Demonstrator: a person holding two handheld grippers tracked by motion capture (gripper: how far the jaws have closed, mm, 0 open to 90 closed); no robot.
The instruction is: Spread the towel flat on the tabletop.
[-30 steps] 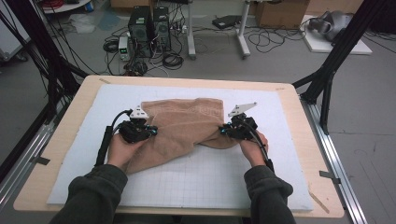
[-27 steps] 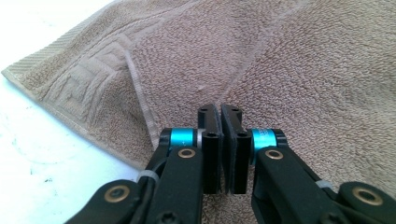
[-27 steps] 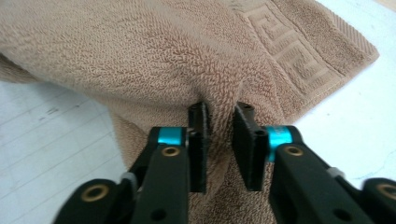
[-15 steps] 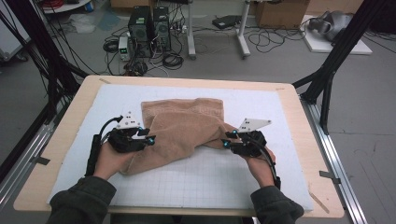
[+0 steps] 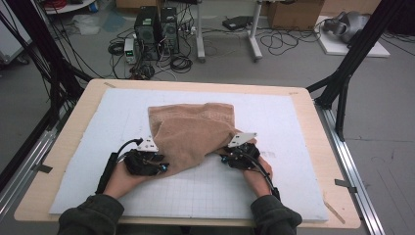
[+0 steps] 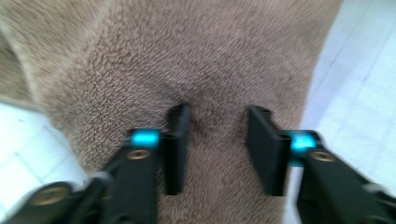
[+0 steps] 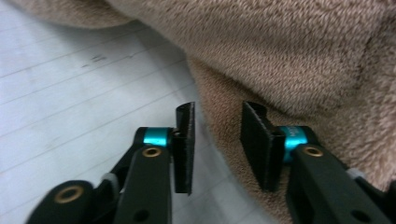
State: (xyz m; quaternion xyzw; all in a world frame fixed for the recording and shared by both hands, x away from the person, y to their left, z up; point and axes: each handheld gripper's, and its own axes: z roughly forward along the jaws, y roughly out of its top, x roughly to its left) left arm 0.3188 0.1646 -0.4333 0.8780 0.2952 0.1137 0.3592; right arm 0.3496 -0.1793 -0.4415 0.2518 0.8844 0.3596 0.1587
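- Presently, a tan towel (image 5: pixel 193 132) is found lying on the white gridded mat (image 5: pixel 293 127) of the table (image 5: pixel 73 122), roughly central, its near part drawn toward the person's side.
- The towel is judged partly folded: a doubled layer with a diagonal edge is seen across its left side in the high view, while the outline remains uneven and the near portion narrows toward the two grippers.
- The left gripper (image 6: pixel 215 135) is seen over the towel's near left part; its jaws stand apart with pile between and beneath them, and no pinch is made. The jaws have just been closing slightly.
- The right gripper (image 7: pixel 215 133) is placed at the towel's near right edge; its jaws are likewise apart, one over bare mat, the other over cloth, with the edge lying between them and not clamped. These jaws too have just been closing a little.
- Work is judged to be in mid-course: one fold appears laid, and nothing is gripped at this moment.
- Outstanding, by judgement: the near edge to be taken up by both grippers, a further fold to be made, and the edges to be squared.
- Whether the layers underneath lie flat cannot be told.
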